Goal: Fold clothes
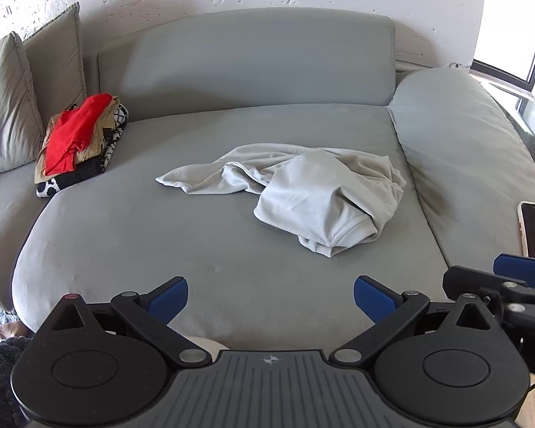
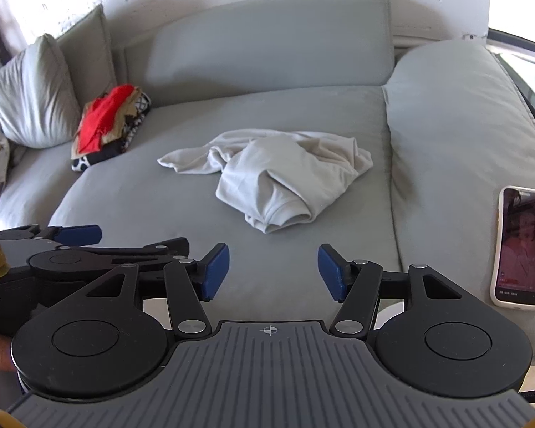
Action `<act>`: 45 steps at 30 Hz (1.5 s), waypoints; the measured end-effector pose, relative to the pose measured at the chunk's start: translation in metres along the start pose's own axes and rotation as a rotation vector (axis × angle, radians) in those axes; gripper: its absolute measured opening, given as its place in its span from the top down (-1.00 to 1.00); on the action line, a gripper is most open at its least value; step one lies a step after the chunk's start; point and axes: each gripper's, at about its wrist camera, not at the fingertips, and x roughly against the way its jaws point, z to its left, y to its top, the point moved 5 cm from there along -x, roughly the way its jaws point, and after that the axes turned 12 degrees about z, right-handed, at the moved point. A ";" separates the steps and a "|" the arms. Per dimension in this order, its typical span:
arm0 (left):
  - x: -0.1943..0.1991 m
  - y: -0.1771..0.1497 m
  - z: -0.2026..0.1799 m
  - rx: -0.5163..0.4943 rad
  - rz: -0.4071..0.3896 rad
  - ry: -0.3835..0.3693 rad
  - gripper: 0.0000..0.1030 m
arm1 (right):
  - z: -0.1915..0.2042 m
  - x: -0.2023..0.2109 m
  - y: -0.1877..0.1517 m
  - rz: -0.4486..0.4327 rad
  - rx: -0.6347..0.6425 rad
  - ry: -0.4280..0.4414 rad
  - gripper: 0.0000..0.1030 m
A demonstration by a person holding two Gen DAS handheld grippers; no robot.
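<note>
The left gripper [image 1: 270, 297] hovers level with its blue-padded fingers [image 1: 169, 299] spread wide apart, nothing between them. The right gripper [image 2: 273, 273] sits just beside it, to its right, with its blue pads [image 2: 215, 271] likewise spread apart and holding nothing.
</note>
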 end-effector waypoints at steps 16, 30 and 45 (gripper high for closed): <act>-0.010 0.000 0.006 0.008 0.025 0.014 -0.93 | 0.004 -0.010 0.008 0.014 0.021 -0.025 -0.20; -0.008 -0.001 0.000 0.009 0.029 0.024 -0.93 | -0.002 -0.004 0.004 0.013 0.012 -0.020 -0.21; 0.002 -0.004 -0.004 0.003 0.012 0.024 -0.93 | -0.003 0.007 -0.001 -0.006 0.009 -0.020 -0.21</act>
